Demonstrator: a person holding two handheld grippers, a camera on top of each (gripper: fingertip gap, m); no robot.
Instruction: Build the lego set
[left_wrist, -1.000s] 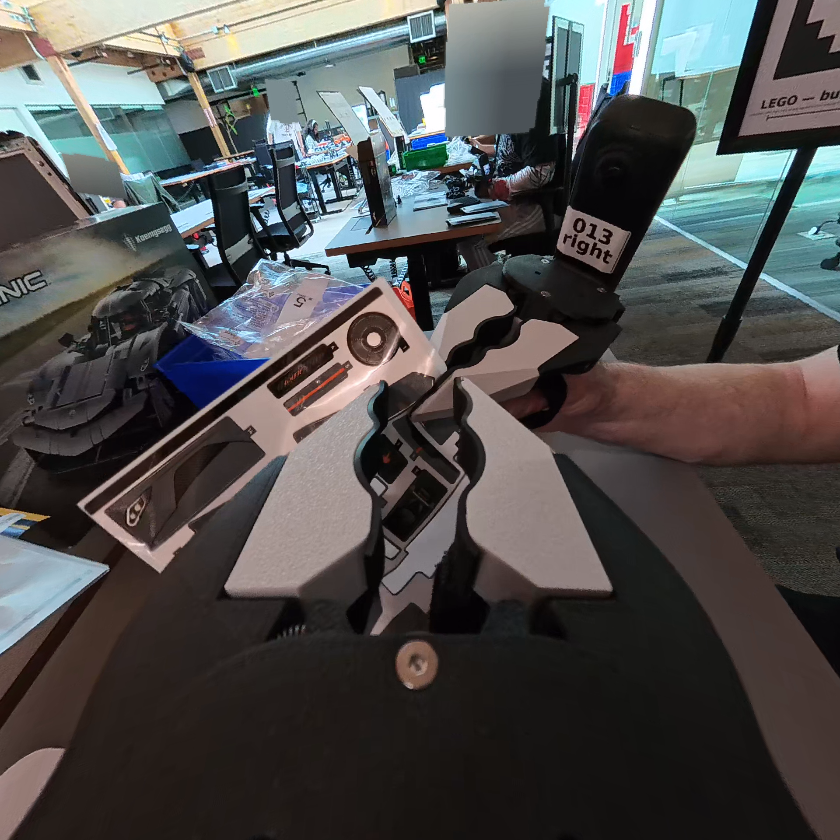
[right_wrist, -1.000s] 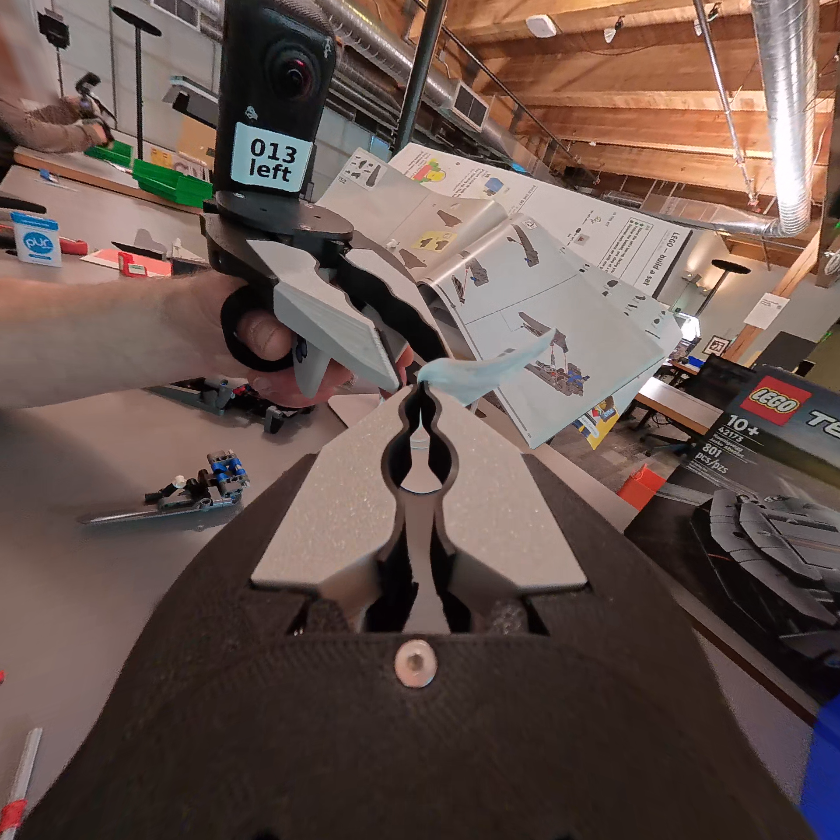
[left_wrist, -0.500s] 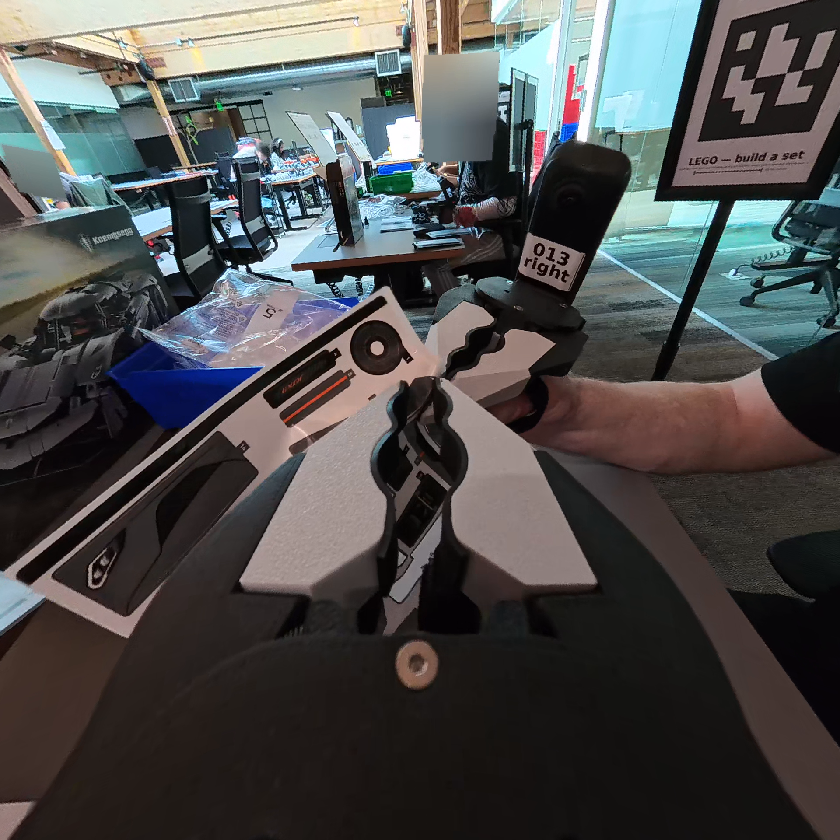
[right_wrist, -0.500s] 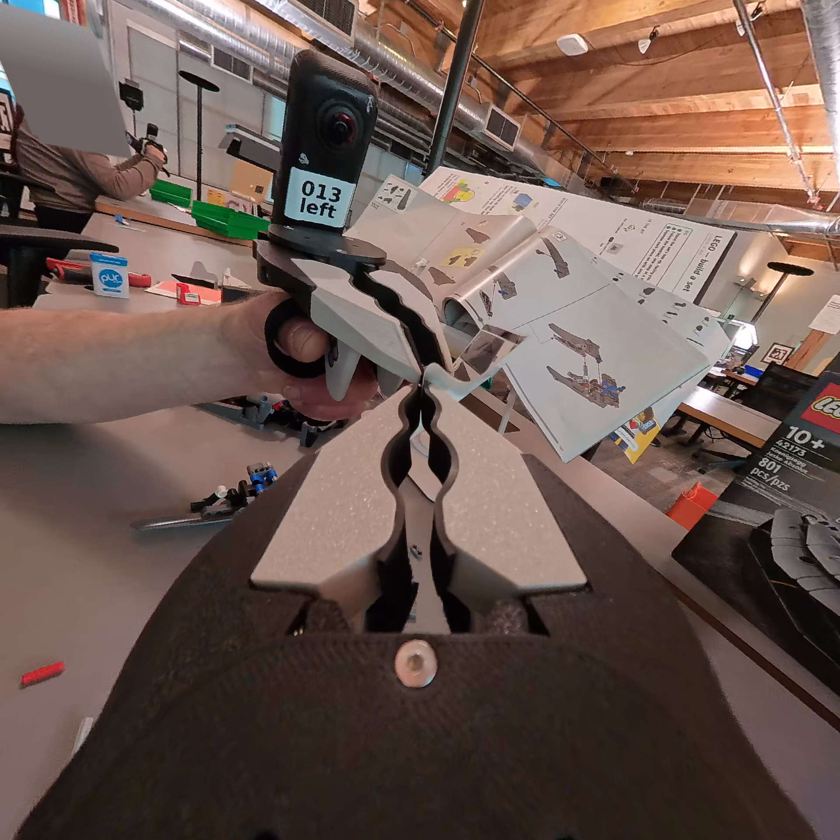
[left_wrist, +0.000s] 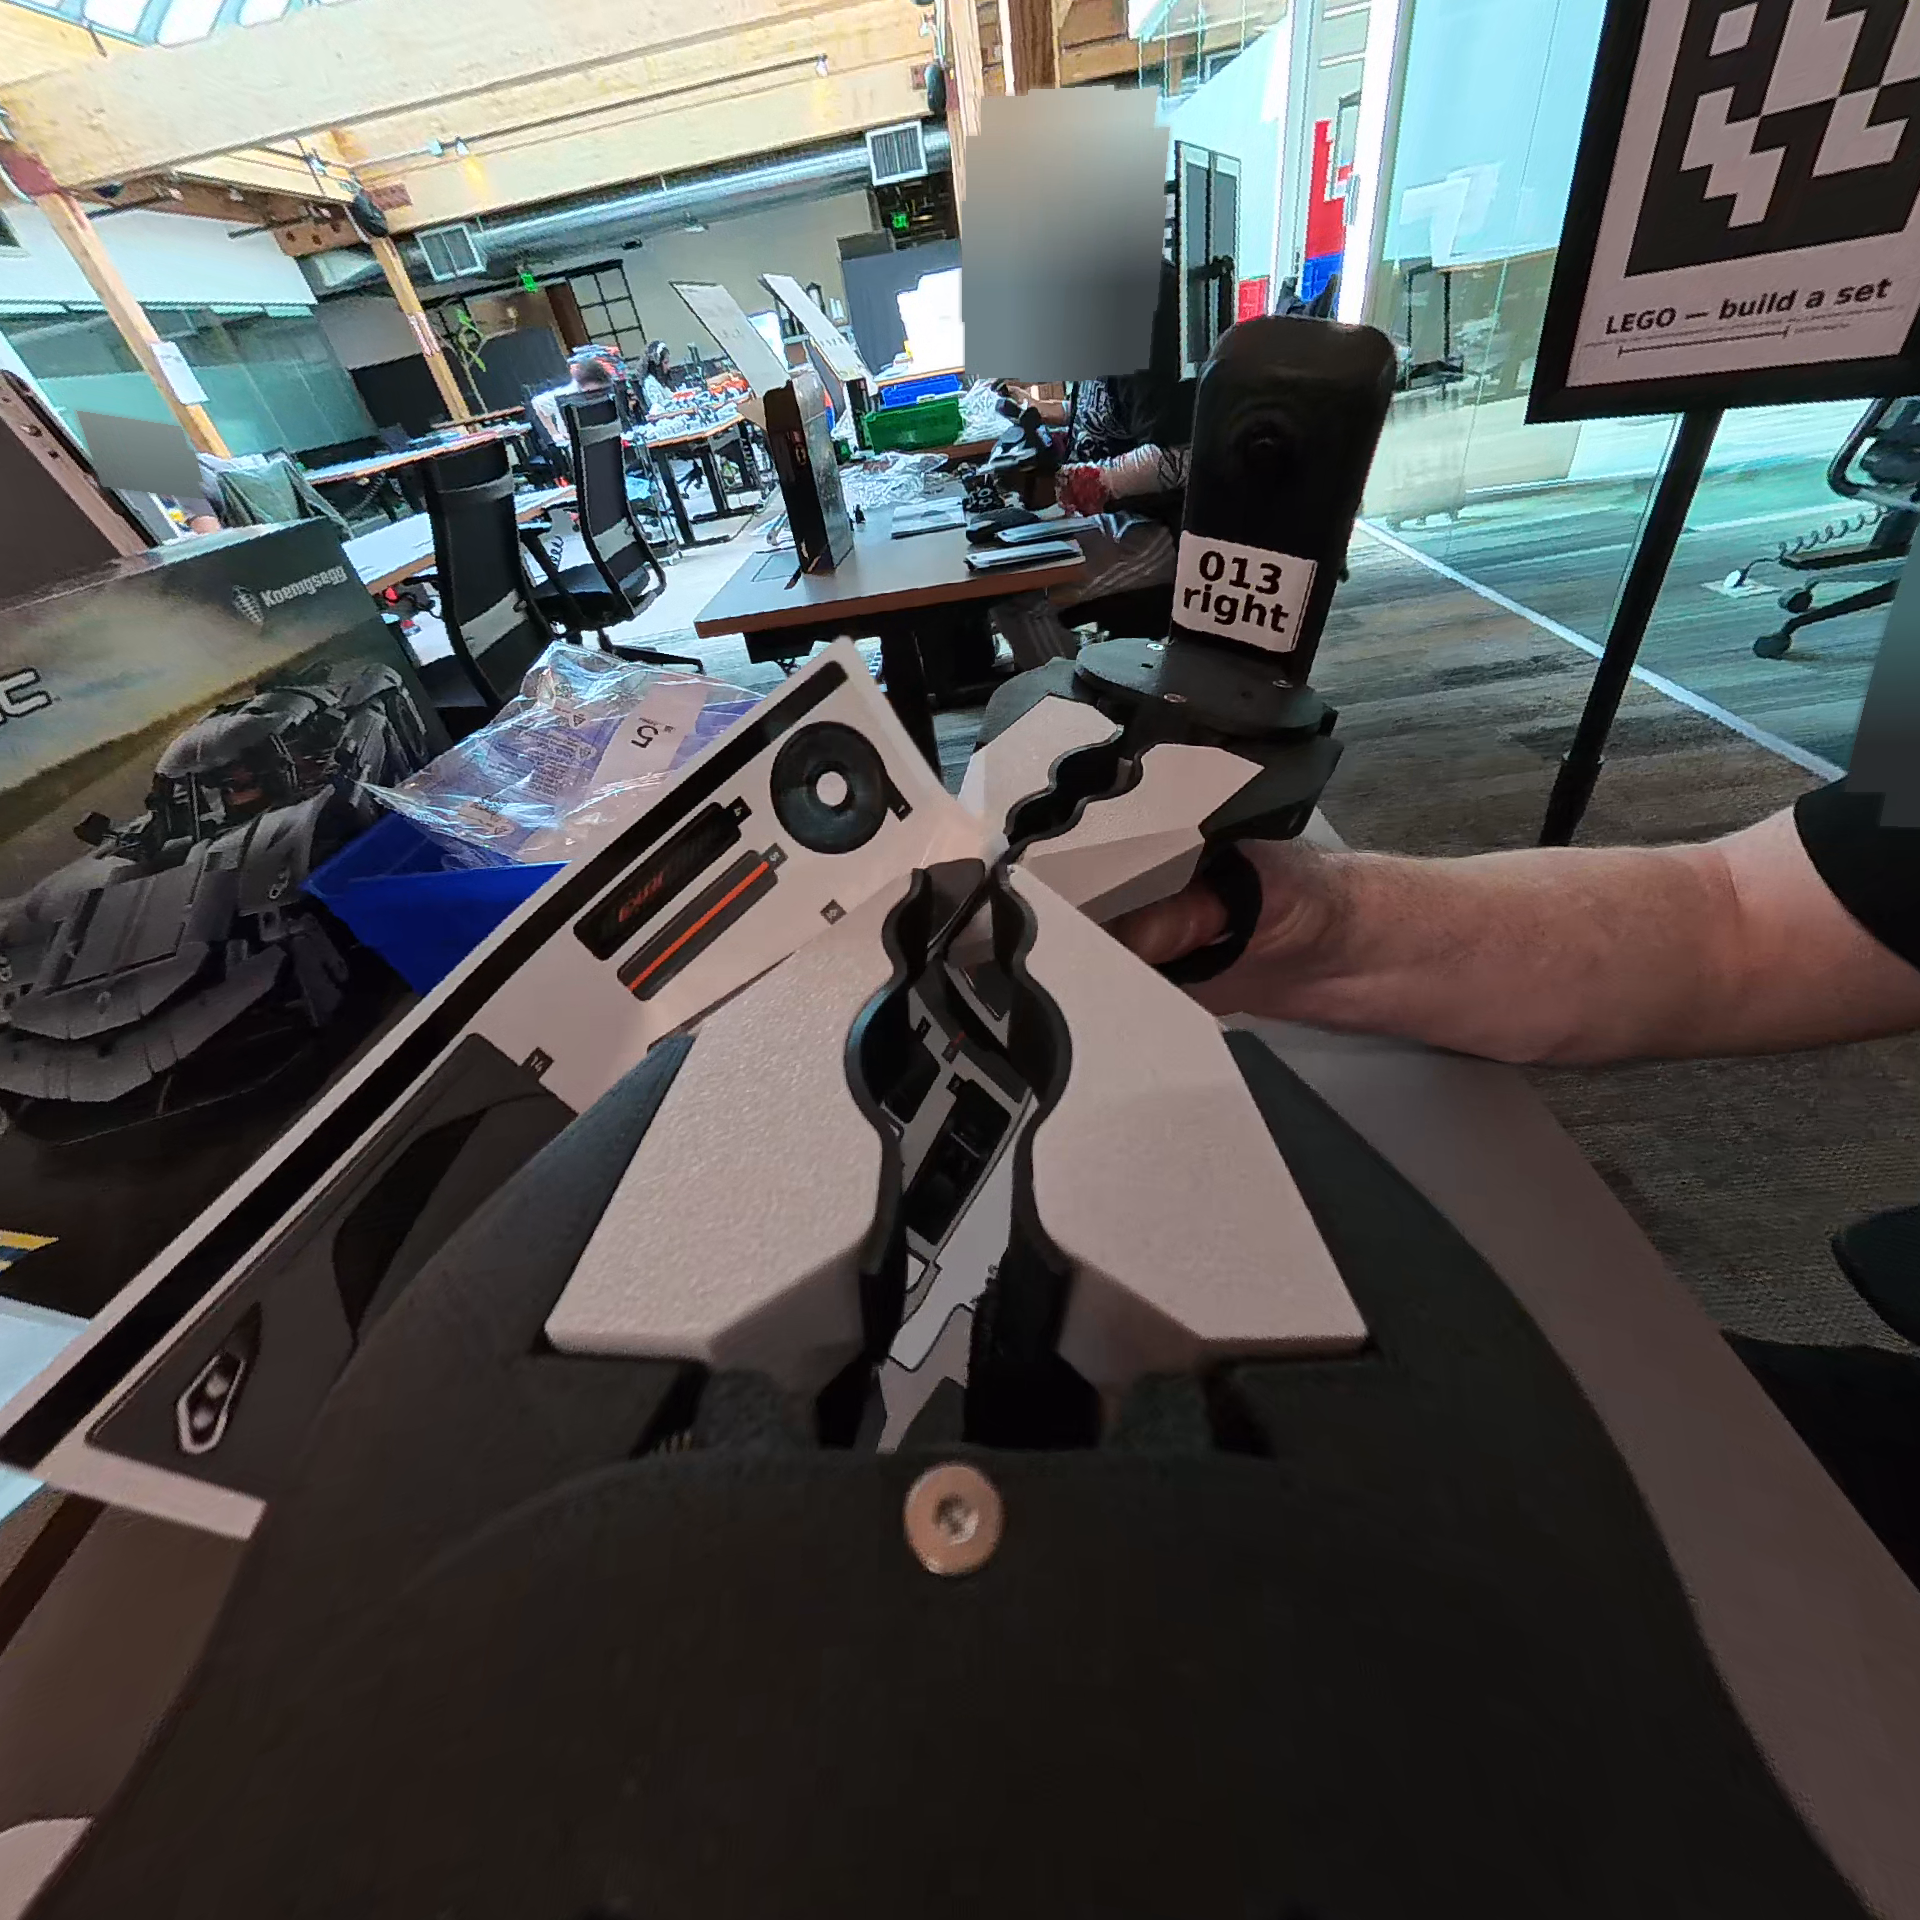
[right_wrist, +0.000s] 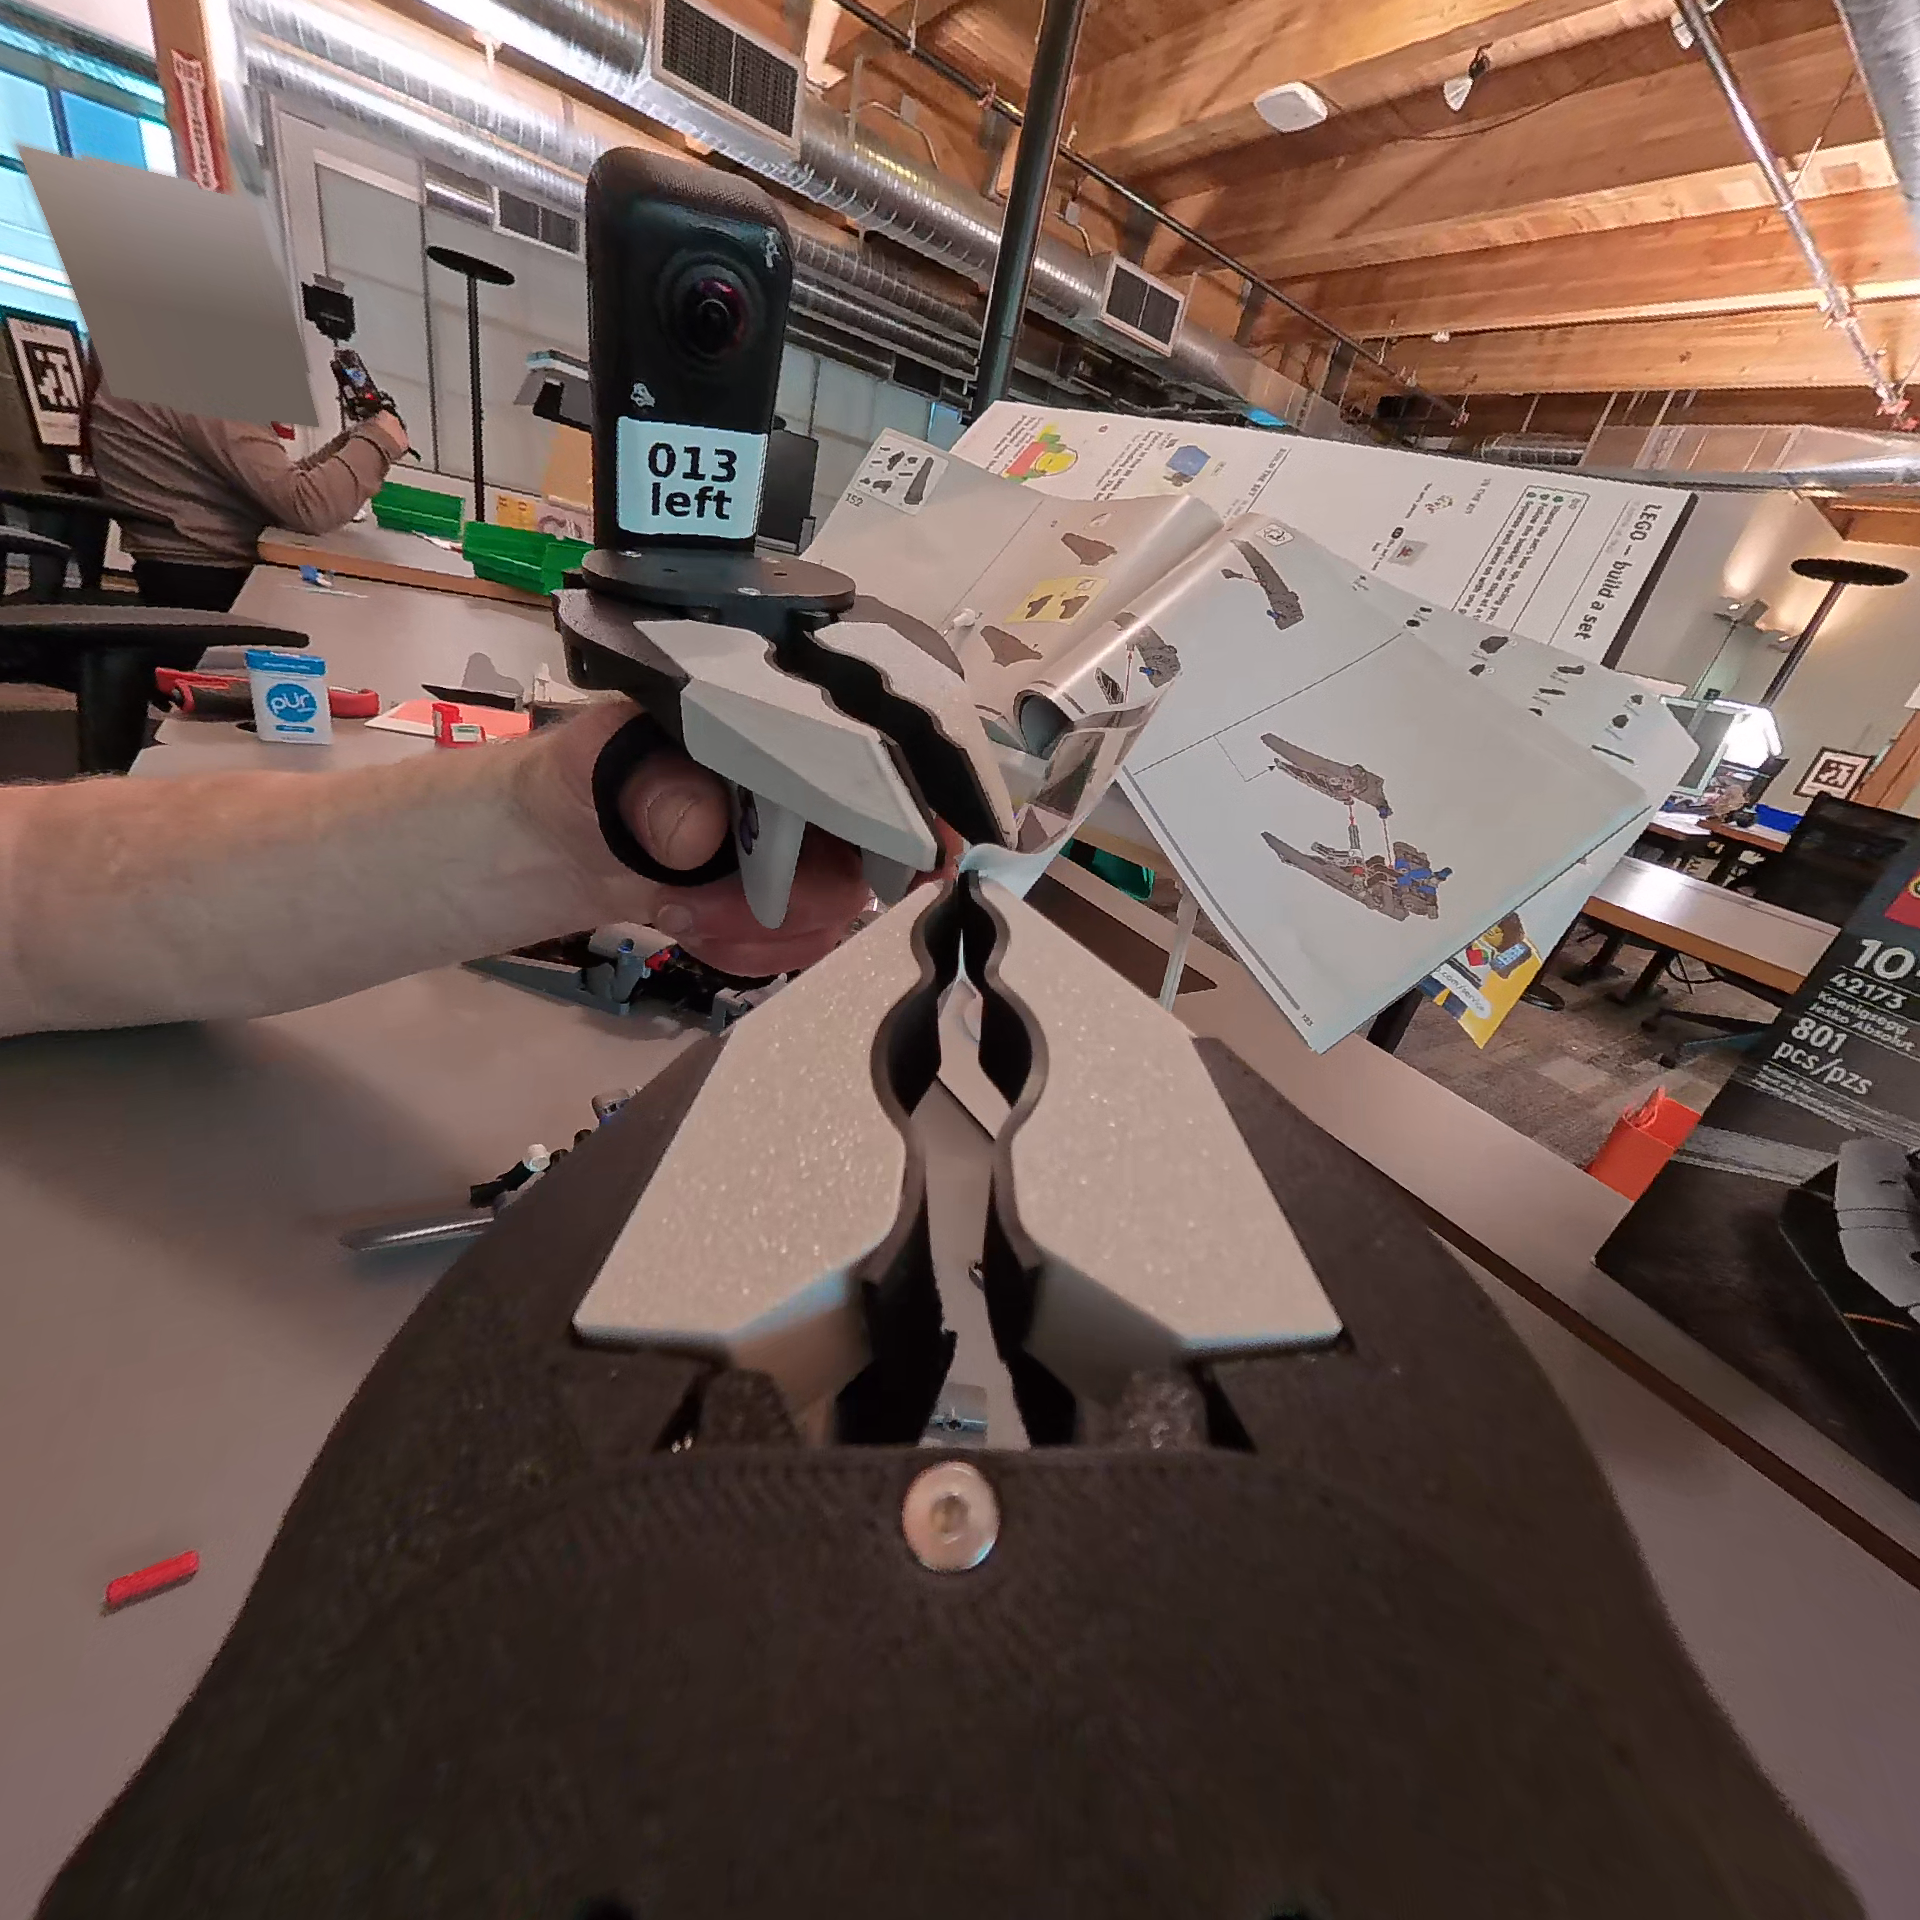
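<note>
Glossy paper sticker sheet (left_wrist: 540, 997); matt, grainy plastic fingers (left_wrist: 769, 1164).

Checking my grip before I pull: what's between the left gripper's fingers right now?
In the left wrist view, the sticker sheet runs between the left gripper fingers, clamped there. The right gripper pinches its far corner.

Bright, even daylight; strong fisheye warping at edges; foreground slightly blurred.

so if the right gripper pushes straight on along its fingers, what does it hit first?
Probably the left gripper: its fingertips sit right ahead of the right gripper, both pinching the sticker sheet. Beyond them stands the open instruction booklet.
</note>
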